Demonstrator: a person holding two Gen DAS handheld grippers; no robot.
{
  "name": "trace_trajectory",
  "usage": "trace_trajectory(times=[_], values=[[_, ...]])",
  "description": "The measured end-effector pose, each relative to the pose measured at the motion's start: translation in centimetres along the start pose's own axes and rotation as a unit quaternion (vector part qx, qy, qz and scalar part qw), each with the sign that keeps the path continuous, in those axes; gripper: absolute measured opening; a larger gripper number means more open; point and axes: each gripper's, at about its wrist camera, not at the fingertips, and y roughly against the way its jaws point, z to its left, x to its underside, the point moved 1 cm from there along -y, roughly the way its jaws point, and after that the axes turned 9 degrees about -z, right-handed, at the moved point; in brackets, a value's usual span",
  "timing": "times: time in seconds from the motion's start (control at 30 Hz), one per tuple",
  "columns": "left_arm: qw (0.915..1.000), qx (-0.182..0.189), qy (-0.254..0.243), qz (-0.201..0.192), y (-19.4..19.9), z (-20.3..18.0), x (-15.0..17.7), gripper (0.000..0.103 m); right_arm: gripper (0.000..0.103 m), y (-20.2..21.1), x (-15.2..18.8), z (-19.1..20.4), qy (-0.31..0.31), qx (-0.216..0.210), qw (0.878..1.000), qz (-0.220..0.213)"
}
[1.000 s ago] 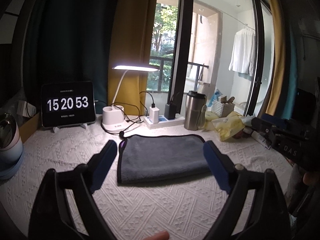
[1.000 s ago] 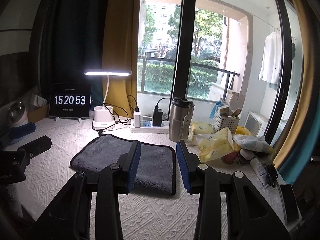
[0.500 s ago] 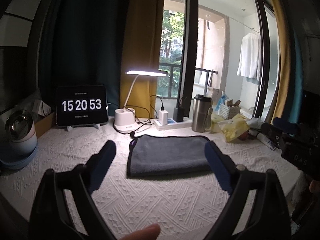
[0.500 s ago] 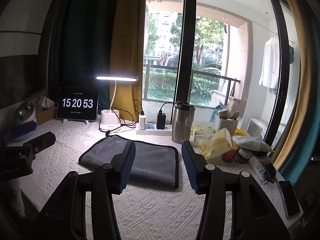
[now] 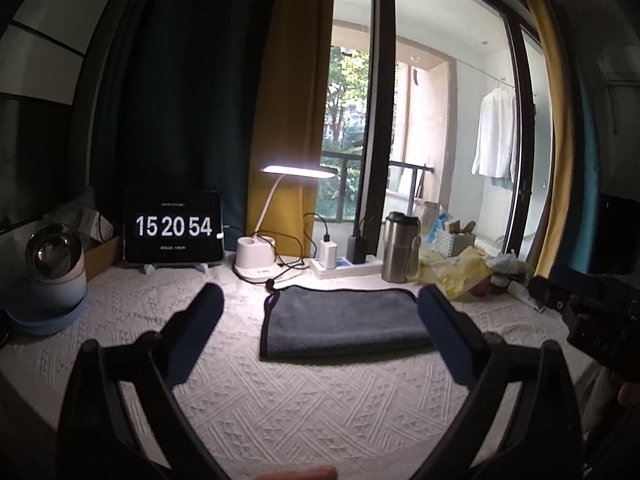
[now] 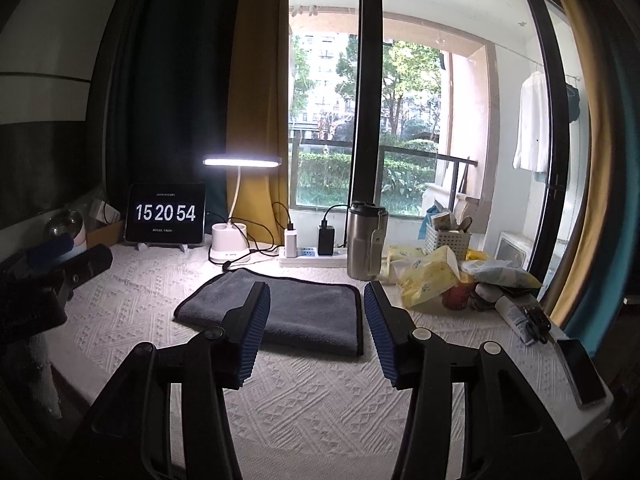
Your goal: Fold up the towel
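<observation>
A grey towel [image 5: 344,320] with a dark hem lies folded flat on the white textured tablecloth [image 5: 320,408]; it also shows in the right wrist view [image 6: 296,312]. My left gripper [image 5: 320,300] is wide open and empty, held back from the towel's near edge. My right gripper [image 6: 316,292] is open and empty, above the table near the towel's right end. The right gripper's body shows at the right edge of the left wrist view [image 5: 600,320]. The left gripper's body shows at the left edge of the right wrist view [image 6: 52,272].
Along the back stand a tablet clock [image 5: 173,227], a lit desk lamp [image 5: 256,256], a power strip with chargers [image 5: 344,262] and a steel tumbler [image 5: 400,248]. Yellow packets and clutter [image 6: 432,276] lie right. A phone [image 6: 580,372] lies at the right table edge. A round device [image 5: 52,268] stands left.
Both grippers have drawn back and up from the towel, which looks smaller and farther. The right gripper's jaws have spread a little wider. The clock reads one second later.
</observation>
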Motion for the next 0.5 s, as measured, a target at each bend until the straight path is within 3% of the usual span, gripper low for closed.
trace_trajectory(times=[0.5], values=[[0.9999,-0.005,-0.004,-0.008,0.51,0.2,-0.28,0.099,0.057,0.55,-0.09,0.51,0.001,-0.005,1.0,-0.002]])
